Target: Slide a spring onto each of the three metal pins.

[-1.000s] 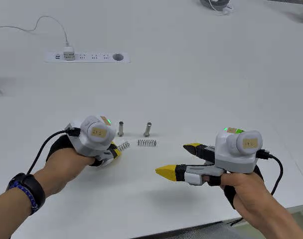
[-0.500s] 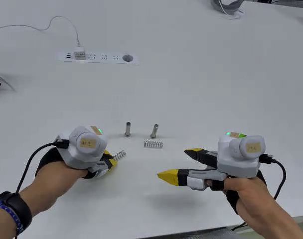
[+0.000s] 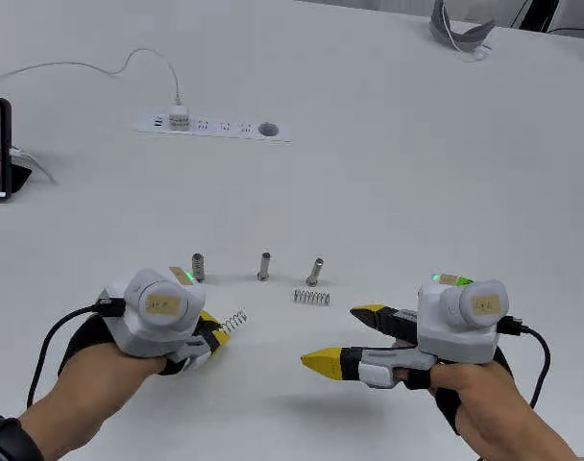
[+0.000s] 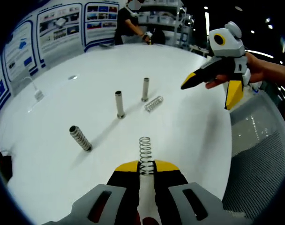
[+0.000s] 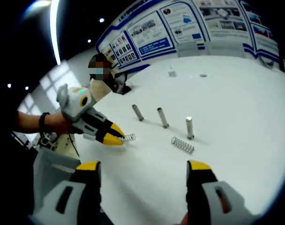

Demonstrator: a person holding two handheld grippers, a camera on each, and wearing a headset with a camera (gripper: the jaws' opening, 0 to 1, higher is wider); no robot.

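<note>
Yellow-tipped left gripper [image 4: 146, 166]: jaws are pressed onto a held spring [image 4: 145, 150], which juts forward from between the tips.
Right gripper [image 3: 332, 335]: jaws are spread wide and are held above the white table [image 3: 388, 173].
Sprung pin [image 4: 80, 138]: seen ahead and to the left of the left jaws, with a spring already carried on it.
Bare pins: middle pin [image 4: 119, 104] and far pin [image 4: 146, 89] are stood upright, further ahead of the left jaws.
Loose spring [image 4: 153, 103]: laid flat just beside the far pin, ahead of the gap between the right jaws.

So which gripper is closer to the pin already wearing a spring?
Left. The left gripper is close in front of that pin; the right gripper is well off to its right.
</note>
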